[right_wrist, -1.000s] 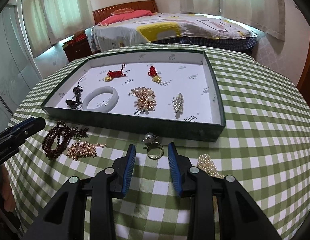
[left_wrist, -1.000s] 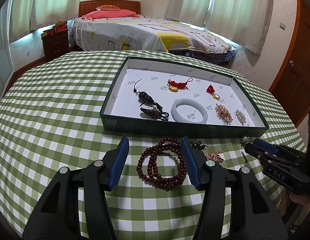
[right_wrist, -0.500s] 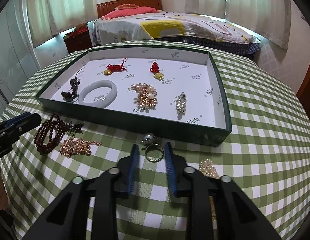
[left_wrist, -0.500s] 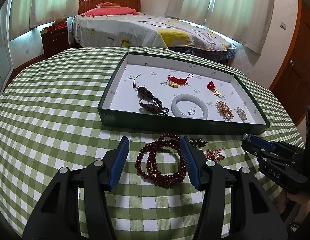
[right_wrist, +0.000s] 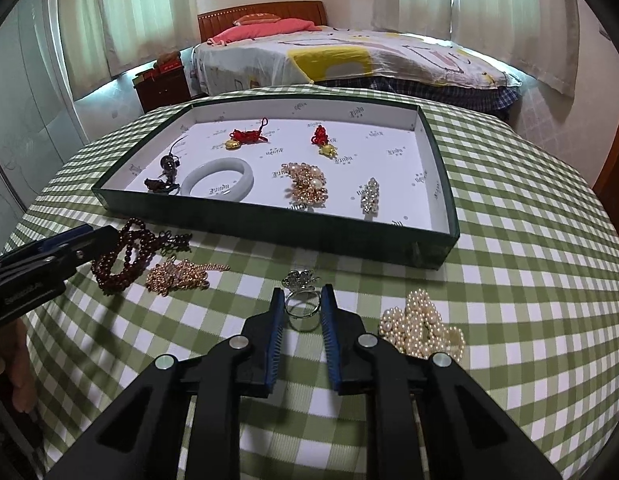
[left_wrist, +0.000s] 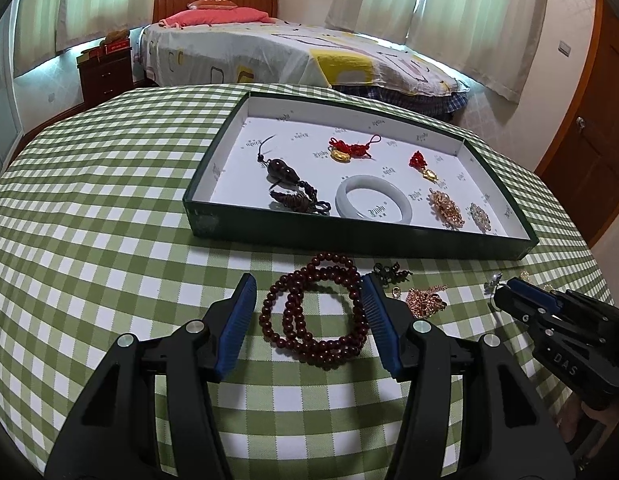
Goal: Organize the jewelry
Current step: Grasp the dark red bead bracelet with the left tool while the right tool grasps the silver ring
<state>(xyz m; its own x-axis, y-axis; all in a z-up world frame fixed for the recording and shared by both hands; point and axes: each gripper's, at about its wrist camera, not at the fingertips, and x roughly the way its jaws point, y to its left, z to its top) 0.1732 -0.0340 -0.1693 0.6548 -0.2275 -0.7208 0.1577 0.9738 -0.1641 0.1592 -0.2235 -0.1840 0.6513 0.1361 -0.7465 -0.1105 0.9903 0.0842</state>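
Observation:
A silver ring (right_wrist: pixel 303 312) with a flower top lies on the checked cloth in front of the green tray (right_wrist: pixel 249 220). My right gripper (right_wrist: pixel 302 292) is shut on the ring, one pad against each side of its band. A coiled dark red bead bracelet (left_wrist: pixel 329 350) lies between the fingers of my left gripper (left_wrist: pixel 308 284). That gripper stands open, its left pad clear of the beads. The right gripper (left_wrist: pixel 509 292) shows at the right edge of the left wrist view. The left gripper (right_wrist: pixel 105 236) shows at the left edge of the right wrist view.
The tray (left_wrist: pixel 349 236) holds a pale bangle (left_wrist: pixel 373 200), two red-knot charms, a dark pendant and two brooches. On the cloth lie a gold chain piece (right_wrist: pixel 177 276), a small dark trinket (left_wrist: pixel 389 274) and a heap of pearls (right_wrist: pixel 421 328). A bed stands beyond the table.
My right gripper's jaws have closed in from either side onto the silver ring. The left gripper has stayed open around the bead bracelet.

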